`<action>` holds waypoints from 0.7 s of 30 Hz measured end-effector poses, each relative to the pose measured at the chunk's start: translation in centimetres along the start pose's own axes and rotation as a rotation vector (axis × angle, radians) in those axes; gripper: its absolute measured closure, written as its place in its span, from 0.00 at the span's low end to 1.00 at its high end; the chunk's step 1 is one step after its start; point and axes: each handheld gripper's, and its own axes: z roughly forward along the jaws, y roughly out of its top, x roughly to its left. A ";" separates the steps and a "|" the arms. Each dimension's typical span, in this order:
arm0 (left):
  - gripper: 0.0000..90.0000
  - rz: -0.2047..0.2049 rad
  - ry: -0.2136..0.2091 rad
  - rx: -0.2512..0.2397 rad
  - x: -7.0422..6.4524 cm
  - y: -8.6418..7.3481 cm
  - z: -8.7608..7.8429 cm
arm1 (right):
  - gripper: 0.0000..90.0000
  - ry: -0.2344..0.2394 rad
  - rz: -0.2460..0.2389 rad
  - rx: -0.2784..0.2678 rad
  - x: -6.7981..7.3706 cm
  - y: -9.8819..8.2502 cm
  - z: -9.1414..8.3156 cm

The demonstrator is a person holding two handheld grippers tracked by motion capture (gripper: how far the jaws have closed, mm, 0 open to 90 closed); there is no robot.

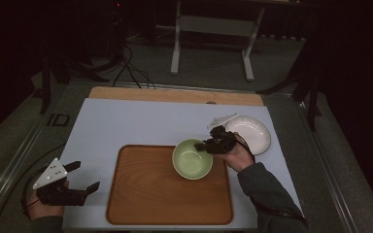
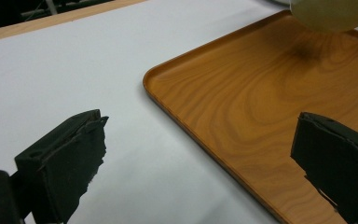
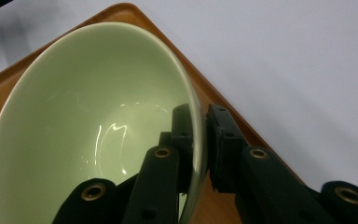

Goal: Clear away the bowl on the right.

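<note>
Grip status: the right gripper (image 1: pixel 209 144) clamps the rim of the green bowl (image 1: pixel 192 158), one jaw inside the wall and one outside, as the right gripper view confirms. The bowl sits over the far right corner of the wooden tray (image 1: pixel 141 194); whether its base rests on the tray cannot be told. The left gripper (image 1: pixel 80 178) hangs at the near left edge of the table, just beside the tray, jaws wide and empty. A white dish (image 1: pixel 252 133) lies near the right edge of the table.

Risk: the hold is a thin pinch on a smooth glazed rim. The bowl's weight could lever it downward, so it slips or rotates between the jaws.
</note>
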 end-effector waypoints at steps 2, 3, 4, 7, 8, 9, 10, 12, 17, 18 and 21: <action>0.03 0.001 0.000 0.000 0.0 0.0 0.0 | 0.91 0.002 -0.003 0.002 0.1 0.0 0.1; 0.03 0.000 0.000 0.000 0.0 0.0 0.0 | 0.91 0.005 -0.008 0.003 0.2 0.1 0.3; 0.03 0.000 0.000 0.000 0.0 0.0 0.0 | 0.91 0.005 -0.008 0.003 0.2 0.1 0.3; 0.03 0.002 0.000 0.000 0.0 0.0 0.0 | 0.91 0.012 -0.009 0.005 0.4 0.3 0.5; 0.03 0.002 0.000 0.000 0.0 0.0 0.0 | 0.91 0.015 -0.012 0.008 0.5 0.3 0.6; 0.03 0.002 0.000 -0.001 0.0 0.0 0.0 | 0.91 0.016 -0.015 0.007 0.6 0.3 0.8; 0.03 0.002 0.000 -0.001 0.0 0.0 0.0 | 0.91 0.021 -0.017 0.013 0.8 0.3 1.0; 0.03 0.001 0.002 -0.004 0.0 0.0 -0.1 | 0.91 0.025 -0.020 0.015 0.8 0.3 1.2; 0.03 0.000 0.002 -0.004 0.0 0.0 -0.1 | 0.91 0.039 -0.028 0.027 1.2 0.2 1.9; 0.03 0.001 0.001 -0.004 0.0 0.0 -0.1 | 0.91 0.042 -0.033 0.030 1.3 0.2 2.0; 0.03 0.000 0.002 -0.005 0.0 0.0 -0.1 | 0.91 0.053 -0.038 0.036 1.6 0.1 2.5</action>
